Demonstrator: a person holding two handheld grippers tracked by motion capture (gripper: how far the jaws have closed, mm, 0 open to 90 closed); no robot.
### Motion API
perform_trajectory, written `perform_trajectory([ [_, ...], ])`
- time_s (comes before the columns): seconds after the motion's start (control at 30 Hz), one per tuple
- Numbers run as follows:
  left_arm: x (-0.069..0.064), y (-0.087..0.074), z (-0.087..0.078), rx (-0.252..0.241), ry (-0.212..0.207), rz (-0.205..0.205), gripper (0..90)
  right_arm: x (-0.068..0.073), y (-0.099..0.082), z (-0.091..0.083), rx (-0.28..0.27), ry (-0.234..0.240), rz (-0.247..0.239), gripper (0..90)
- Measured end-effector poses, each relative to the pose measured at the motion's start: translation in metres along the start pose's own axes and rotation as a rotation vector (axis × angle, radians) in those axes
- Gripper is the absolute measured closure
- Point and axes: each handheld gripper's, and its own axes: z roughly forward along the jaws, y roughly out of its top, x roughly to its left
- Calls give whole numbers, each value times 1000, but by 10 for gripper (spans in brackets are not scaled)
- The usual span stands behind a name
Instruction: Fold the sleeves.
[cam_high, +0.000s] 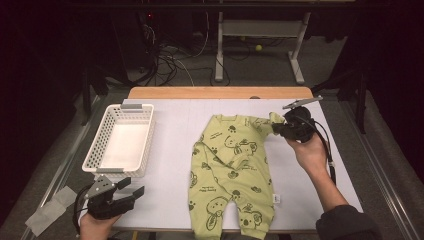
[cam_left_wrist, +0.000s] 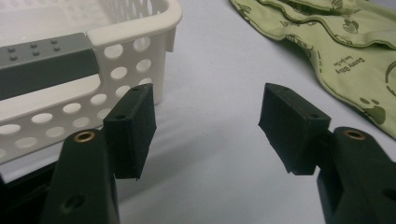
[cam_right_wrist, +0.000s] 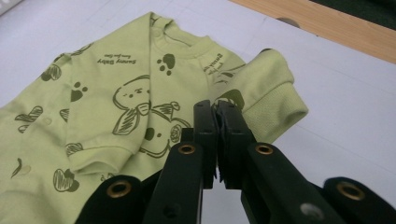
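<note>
The right tool (cam_right_wrist: 217, 109) pinches the sleeve (cam_right_wrist: 268, 93) of the light green cotton baby romper (cam_high: 231, 167), at two o'clock on the table (cam_high: 170, 150), probably to fold it inward; the left tool (cam_high: 131, 188) waits spread at seven o'clock.

Worktop (cam_high: 175, 150) lit from above, evenly and brightly; surroundings and floor beyond left dark. Soft, short shadows cast beside basket (cam_high: 122, 140) and romper (cam_high: 230, 165). High view rendered slightly soft, low in detail. Left gripper view: jaws seen sharp, basket rim mildly overexposed, romper at edge slightly blurred. Right gripper view: jaw bases at bottom out of focus, fabric print sharp. No strong glare noted.
</note>
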Motion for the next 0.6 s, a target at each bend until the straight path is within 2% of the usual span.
perform_trajectory([
  [0.27,1,0,0,1,-3,-4,334,15,3,6,8,53,-32,882],
  [0.6,1,0,1,4,-5,-5,335,34,3,17,44,105,-82,879],
])
